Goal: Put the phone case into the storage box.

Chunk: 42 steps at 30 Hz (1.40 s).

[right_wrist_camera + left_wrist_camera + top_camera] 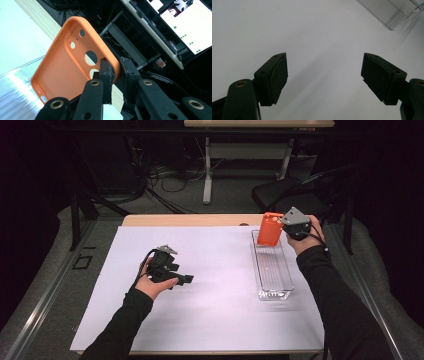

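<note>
While the orange phone case [270,229] is held in the air above the far end of the clear plastic tray [272,270], the step in hand is judged to be the placing of the case into that tray. In the high view, the case is seen at about two o'clock on the white table mat [200,285], clamped at its right edge by the right gripper [286,226], with the tray lying lengthwise just below it. The left gripper [186,279] is held over the mat at about nine o'clock, well apart from the tray, and nothing is carried in it.

In the left gripper view, the jaws are seen standing wide apart over bare mat, with nothing between them; a corner of the tray [394,12] is caught at one o'clock.

In the right gripper view, the jaws are shut on the case's rim beside the camera cut-outs, one pad inside the shell and one outside. The case [72,65] is tilted, its open inner face turned toward the camera, and the ribbed floor of the tray [17,85] is seen below it at eight o'clock.

For the next move, a lowering of the case into the tray is called for, with its long side brought in line with the tray's walls before the grip is released.
</note>
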Available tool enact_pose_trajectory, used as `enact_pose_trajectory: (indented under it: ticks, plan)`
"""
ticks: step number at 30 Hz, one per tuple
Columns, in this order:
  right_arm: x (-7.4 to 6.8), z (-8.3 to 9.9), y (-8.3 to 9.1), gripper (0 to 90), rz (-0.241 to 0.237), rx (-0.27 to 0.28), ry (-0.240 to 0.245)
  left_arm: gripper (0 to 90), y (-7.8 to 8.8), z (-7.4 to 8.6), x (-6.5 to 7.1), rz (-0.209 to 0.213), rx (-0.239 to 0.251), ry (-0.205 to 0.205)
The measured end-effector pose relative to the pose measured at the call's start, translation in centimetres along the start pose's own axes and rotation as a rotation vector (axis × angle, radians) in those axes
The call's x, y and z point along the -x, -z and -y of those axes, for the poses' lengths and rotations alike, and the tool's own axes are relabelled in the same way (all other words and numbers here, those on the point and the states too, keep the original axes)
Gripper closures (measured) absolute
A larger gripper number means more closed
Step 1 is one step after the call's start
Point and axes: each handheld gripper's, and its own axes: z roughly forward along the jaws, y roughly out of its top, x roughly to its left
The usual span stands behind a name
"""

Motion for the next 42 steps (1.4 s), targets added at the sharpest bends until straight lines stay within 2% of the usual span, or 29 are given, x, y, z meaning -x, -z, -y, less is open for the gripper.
enact_pose_trajectory:
  ticks: [7, 16, 20, 29, 42]
  plan:
    - [-0.6, 0.2, -0.9, 81.1, 0.005, -0.005, 0.041, 21.8, 0.2, 0.1, 0.0, -0.005, 0.003, 0.007]
    - [-1.6, 0.2, -2.2, 81.1, 0.000, -0.004, 0.058, 21.7, 0.2, 0.2, 0.0, -0.006, 0.001, 0.008]
    - [-1.9, 0.3, -2.7, 81.1, 0.012, -0.011, 0.067, 21.8, 0.1, 0.3, -0.1, -0.009, -0.002, 0.010]
    - [-1.9, 0.8, -3.3, 81.1, 0.020, -0.014, 0.084, 21.8, 0.2, 0.5, -0.3, -0.013, -0.002, 0.022]
    - [-2.3, 0.8, -3.7, 81.1, 0.033, -0.008, 0.101, 21.8, 0.0, 0.6, -0.4, -0.008, -0.011, 0.017]
